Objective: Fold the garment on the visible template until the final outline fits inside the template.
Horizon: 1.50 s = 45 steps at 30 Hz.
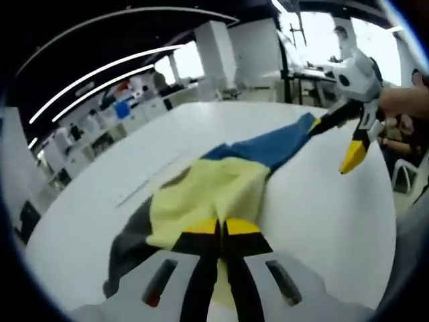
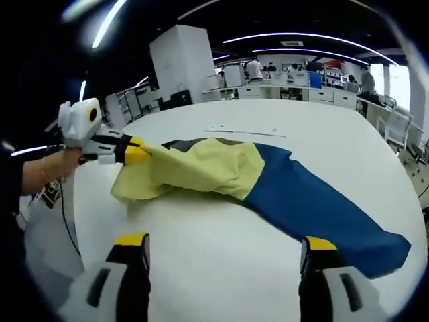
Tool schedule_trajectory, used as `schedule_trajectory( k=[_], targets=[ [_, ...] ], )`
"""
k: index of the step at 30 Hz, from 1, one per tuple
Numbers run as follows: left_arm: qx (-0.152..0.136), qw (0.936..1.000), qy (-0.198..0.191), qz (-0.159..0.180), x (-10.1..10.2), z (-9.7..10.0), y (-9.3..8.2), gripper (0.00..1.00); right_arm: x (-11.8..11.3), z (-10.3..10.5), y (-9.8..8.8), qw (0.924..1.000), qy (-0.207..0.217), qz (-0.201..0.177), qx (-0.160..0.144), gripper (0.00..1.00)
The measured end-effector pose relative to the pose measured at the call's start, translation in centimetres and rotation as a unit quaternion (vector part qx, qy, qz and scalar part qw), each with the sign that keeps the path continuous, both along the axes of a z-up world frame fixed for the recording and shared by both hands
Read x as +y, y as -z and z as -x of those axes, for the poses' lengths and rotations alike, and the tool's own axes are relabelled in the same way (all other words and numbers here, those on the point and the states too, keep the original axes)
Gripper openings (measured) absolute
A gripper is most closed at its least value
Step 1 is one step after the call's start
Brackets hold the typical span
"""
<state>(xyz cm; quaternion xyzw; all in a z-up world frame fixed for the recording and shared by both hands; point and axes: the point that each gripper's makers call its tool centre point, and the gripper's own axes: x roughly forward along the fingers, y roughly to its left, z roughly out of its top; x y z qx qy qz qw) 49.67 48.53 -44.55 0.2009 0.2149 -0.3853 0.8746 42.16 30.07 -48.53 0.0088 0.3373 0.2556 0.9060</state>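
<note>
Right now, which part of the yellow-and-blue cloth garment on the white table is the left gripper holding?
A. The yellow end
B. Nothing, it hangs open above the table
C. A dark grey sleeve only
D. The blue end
A: in the left gripper view the left gripper has its yellow-tipped jaws closed on the yellow end of the yellow-and-blue cloth garment, and the right gripper view shows the same gripper pinching the yellow edge over the white table.
</note>
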Motion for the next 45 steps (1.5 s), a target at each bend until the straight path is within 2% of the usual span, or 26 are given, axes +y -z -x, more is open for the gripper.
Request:
schedule_trajectory(
  k=[5,8,12,14,17,25,32,39,45],
  targets=[
    [0.021,0.9981,-0.048,0.034,1.4,-1.6,0.6,0.0,0.2,0.1,0.6,1.0,0.008,0.003,0.005,0.9],
    [0.028,0.9963,-0.063,0.051,2.1,-2.6,0.9,0.0,0.3,0.1,1.0,0.9998,0.015,0.002,0.01,0.88],
    [0.033,0.9952,-0.07,0.06,2.8,-3.9,1.6,0.0,0.3,0.0,1.3,0.9996,0.027,0.004,0.012,0.84],
    [0.038,0.9948,-0.069,0.065,3.0,-4.5,1.9,0.0,0.6,-0.1,1.5,0.9994,0.033,-0.003,0.013,0.79],
    [0.047,0.9942,-0.07,0.067,3.3,-5.3,2.6,0.0,1.6,-0.2,1.6,0.9993,0.035,-0.012,0.013,0.73],
    [0.064,0.9931,-0.075,0.063,3.9,-6.7,4.4,0.0,4.0,-1.2,2.4,0.9989,0.028,-0.033,0.021,0.71],
    [0.075,0.991,-0.091,0.063,4.4,-7.7,5.7,0.01,5.8,-2.1,2.8,0.9986,0.019,-0.044,0.024,0.66],
    [0.079,0.9901,-0.099,0.061,4.7,-8.2,6.7,0.01,8.2,-3.4,2.7,0.9985,-0.001,-0.051,0.018,0.6],
    [0.082,0.99,-0.1,0.057,4.7,-8.3,7.4,0.01,9.1,-3.9,2.9,0.9983,-0.005,-0.055,0.019,0.56]
  ],
)
